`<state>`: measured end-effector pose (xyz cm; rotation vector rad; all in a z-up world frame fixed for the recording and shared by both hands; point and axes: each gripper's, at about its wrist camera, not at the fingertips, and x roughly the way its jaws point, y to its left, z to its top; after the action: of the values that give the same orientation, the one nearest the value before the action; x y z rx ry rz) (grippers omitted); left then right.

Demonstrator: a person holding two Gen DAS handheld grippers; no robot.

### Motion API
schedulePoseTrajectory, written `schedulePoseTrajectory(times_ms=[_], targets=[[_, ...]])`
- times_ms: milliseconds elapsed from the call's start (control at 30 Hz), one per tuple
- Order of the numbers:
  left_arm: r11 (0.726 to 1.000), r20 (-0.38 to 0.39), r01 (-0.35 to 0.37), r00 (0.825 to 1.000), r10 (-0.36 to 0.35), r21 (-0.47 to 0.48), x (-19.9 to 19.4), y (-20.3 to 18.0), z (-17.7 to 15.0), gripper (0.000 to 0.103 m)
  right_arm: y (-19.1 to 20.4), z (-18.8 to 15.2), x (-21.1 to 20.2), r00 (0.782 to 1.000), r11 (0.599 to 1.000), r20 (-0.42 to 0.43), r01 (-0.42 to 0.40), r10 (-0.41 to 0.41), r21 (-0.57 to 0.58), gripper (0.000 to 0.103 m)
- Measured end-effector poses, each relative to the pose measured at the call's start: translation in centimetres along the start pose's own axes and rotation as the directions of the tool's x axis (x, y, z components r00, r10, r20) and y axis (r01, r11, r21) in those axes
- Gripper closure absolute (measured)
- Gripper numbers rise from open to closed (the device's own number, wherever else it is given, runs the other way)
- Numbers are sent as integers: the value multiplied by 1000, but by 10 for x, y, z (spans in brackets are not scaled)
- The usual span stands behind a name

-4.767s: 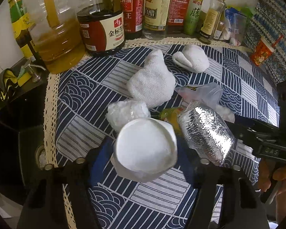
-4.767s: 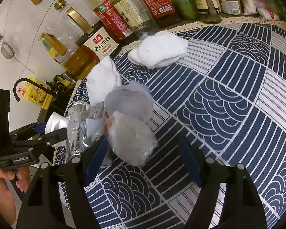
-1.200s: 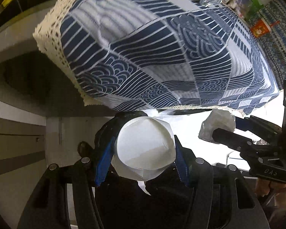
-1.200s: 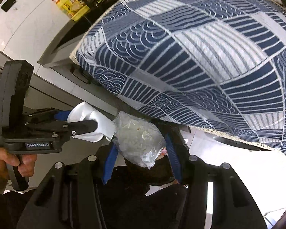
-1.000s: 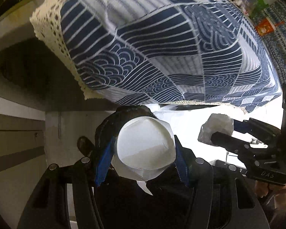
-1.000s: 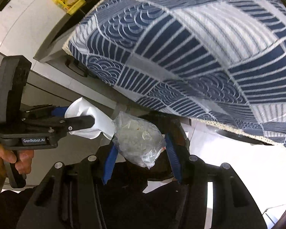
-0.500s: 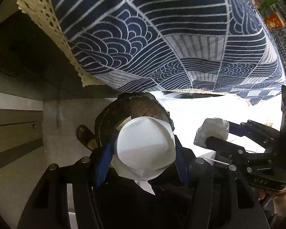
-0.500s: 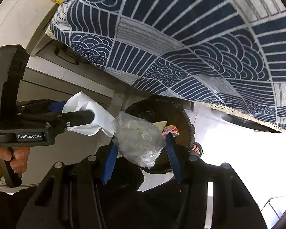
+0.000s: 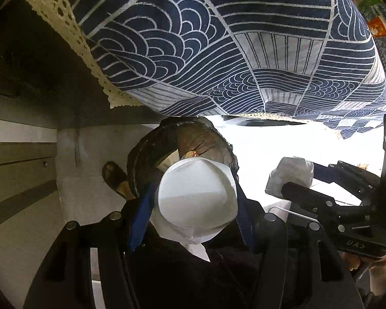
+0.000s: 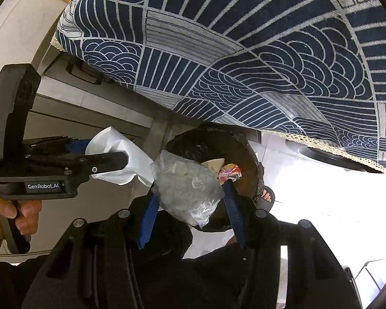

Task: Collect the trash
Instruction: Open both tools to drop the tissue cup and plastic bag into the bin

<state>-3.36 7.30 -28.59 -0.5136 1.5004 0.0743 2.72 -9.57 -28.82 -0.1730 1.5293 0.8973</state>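
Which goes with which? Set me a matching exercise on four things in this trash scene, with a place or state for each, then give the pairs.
Things:
1. white paper cup
2. clear plastic bag
3. trash bin
4. patterned tablecloth

Places or states:
A. stands on the floor below both grippers, with scraps inside
B. hangs over the counter edge above the bin
C. clamped in the left gripper
D. clamped in the right gripper

Pairs: 1-C, 2-D, 3-A, 4-B
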Motion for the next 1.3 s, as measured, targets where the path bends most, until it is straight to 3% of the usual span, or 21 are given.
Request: schedulePoseTrajectory(times_ms=[233, 333, 433, 867, 1300], targets=[[1000, -4, -11, 1000, 11, -13, 0, 3, -1, 45, 1, 2, 0, 1000, 1000, -3, -6, 6, 0, 52], [999, -16, -23, 1000, 23, -39, 3, 8, -2, 31, 1, 2, -1, 1000, 1000, 1, -24, 24, 15, 45], [997, -30, -22, 999, 20, -71, 5, 14, -4, 31, 1, 3, -2, 999, 999, 5, -32, 32, 21, 41], [996, -8, -39, 999, 39, -84, -4, 15, -10, 31, 3, 1, -15, 999, 1000, 30, -15, 14, 15, 41], [993, 79, -69, 994, 77, -92, -35, -7, -7, 31, -2, -3, -48, 996, 999, 80, -34, 35, -13, 40]])
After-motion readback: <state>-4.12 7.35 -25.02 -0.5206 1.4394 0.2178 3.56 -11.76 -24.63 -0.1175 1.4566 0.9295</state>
